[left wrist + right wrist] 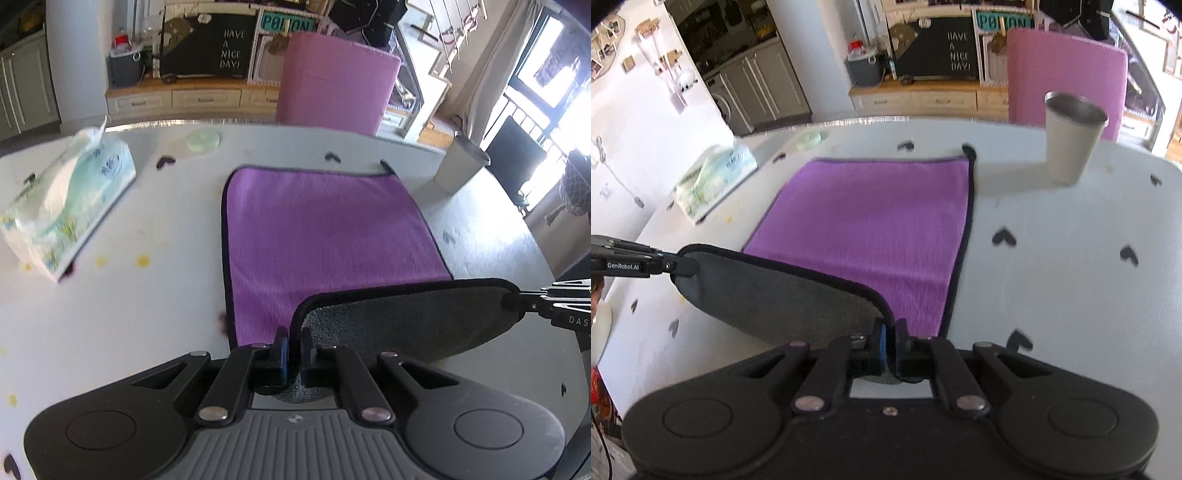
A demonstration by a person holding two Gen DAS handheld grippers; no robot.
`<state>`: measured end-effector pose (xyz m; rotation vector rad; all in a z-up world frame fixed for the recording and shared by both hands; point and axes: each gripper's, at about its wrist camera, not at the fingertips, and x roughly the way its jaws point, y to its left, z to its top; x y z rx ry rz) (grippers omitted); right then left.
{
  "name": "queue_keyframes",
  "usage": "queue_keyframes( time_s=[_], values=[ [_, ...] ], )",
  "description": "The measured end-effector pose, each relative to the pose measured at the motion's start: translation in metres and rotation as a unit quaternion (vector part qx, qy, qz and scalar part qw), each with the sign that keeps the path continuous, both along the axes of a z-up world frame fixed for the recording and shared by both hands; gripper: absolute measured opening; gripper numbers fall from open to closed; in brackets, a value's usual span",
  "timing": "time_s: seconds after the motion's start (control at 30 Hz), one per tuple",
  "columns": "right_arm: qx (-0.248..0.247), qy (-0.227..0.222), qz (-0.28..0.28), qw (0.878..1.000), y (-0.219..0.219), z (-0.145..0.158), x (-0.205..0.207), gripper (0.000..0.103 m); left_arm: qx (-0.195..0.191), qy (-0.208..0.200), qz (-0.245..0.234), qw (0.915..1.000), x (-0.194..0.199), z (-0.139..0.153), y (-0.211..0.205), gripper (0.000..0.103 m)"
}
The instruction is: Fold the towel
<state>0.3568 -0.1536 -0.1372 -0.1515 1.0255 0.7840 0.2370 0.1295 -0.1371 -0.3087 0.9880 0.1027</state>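
A purple towel (325, 236) with a black hem and a grey underside lies on the white table (147, 314); it also shows in the right wrist view (871, 225). Its near edge is lifted, grey side (406, 321) facing me. My left gripper (294, 350) is shut on the near left corner. My right gripper (890, 343) is shut on the near right corner, and it shows at the right of the left wrist view (517, 299). The left gripper shows at the left of the right wrist view (676, 266). The far half lies flat.
A tissue pack (66, 210) lies left of the towel. A grey cup (1071, 136) stands at the far right. A pale green coaster (203, 140) sits at the far edge. A pink chair (336, 81) stands behind the table.
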Motion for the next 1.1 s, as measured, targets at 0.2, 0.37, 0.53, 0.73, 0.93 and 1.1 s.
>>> queue_keyframes(
  time_s=[0.2,0.37,0.53,0.73,0.93,1.1],
  values=[
    [0.019,-0.033,-0.008,0.999,0.009,0.026,0.015,0.005,0.004,-0.032,0.016,0.9993,0.017,0.022,0.011,0.006],
    [0.032,-0.054,-0.014,0.998,0.021,0.043,0.035,0.005,0.012,-0.056,0.020,0.9981,0.038,0.042,0.022,0.006],
    [0.032,-0.076,-0.009,0.997,0.040,0.058,0.054,0.005,0.026,-0.080,0.018,0.9963,0.064,0.063,0.031,0.006],
    [0.032,-0.107,-0.005,0.994,0.062,0.077,0.079,0.005,0.044,-0.106,0.015,0.9933,0.096,0.080,0.040,0.006],
    [0.017,-0.118,-0.017,0.993,0.079,0.069,0.107,0.005,0.057,-0.102,0.014,0.9930,0.131,0.067,0.049,0.006],
    [-0.003,-0.110,-0.025,0.994,0.092,0.044,0.129,0.005,0.058,-0.082,0.018,0.9947,0.150,0.041,0.059,0.006]
  ],
)
